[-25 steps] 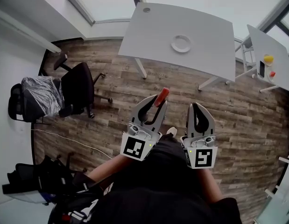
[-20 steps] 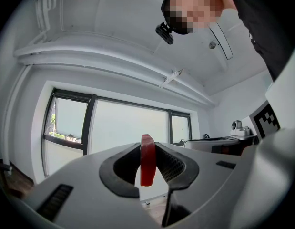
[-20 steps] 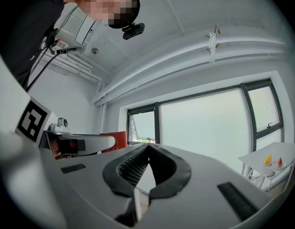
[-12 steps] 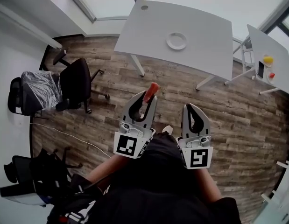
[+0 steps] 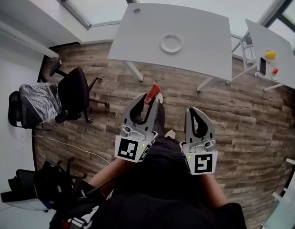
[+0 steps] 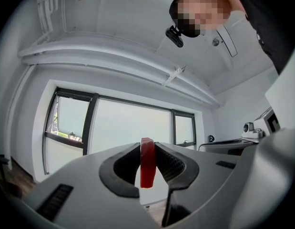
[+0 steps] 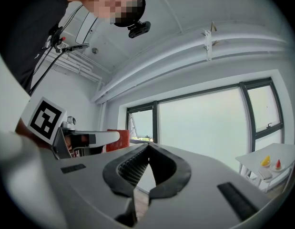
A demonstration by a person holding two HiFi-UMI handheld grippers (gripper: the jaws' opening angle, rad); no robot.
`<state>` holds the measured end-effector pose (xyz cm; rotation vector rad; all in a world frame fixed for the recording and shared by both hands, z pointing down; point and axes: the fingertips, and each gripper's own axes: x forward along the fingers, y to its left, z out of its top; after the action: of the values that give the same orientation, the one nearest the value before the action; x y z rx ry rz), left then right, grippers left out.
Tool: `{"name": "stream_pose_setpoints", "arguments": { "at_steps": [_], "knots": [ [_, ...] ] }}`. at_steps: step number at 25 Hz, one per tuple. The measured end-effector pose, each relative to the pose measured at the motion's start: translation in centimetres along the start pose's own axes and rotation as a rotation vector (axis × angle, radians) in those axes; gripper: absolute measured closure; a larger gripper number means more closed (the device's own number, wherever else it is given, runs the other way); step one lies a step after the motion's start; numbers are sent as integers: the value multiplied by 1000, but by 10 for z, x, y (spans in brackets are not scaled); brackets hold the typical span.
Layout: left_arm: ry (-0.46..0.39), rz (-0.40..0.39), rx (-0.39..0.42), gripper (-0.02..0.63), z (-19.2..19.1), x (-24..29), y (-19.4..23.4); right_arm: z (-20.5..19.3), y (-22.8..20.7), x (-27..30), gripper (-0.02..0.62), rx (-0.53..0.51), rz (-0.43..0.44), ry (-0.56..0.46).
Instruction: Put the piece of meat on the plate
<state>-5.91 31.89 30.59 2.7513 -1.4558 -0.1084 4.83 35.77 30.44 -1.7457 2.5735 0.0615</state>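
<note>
Well short of the white table [image 5: 204, 37], the left gripper [image 5: 148, 104] pinches the piece of meat [image 5: 152, 92] (a red slab, upright between its pads) above the wood floor [image 5: 114, 82]. Just beside it, the right gripper [image 5: 195, 111] has its jaws pressed together on nothing. The plate [image 5: 171, 43] sits on the table, well apart from the meat.

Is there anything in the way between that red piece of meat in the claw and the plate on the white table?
Nothing visible. The piece of meat is clamped in the left gripper over bare wooden floor. The plate lies alone on the white table ahead, with open tabletop around it.
</note>
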Motion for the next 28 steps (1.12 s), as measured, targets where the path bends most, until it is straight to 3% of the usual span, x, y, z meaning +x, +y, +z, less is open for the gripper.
{"name": "stream_pose_setpoints", "arguments": {
  "at_steps": [7, 14, 19, 28],
  "knots": [
    [-4, -35, -25, 509, -12, 49, 10, -2, -36, 27, 592, 16, -48, -32],
    [-15, -80, -85, 511, -13, 105, 41, -32, -47, 92, 592, 11, -35, 61],
    [-9, -103, -78, 511, -9, 133, 61, -37, -54, 123, 592, 14, -26, 80],
    [10, -127, -72, 511, -16, 169, 86, -31, -75, 173, 592, 24, -86, 62]
  ]
}}
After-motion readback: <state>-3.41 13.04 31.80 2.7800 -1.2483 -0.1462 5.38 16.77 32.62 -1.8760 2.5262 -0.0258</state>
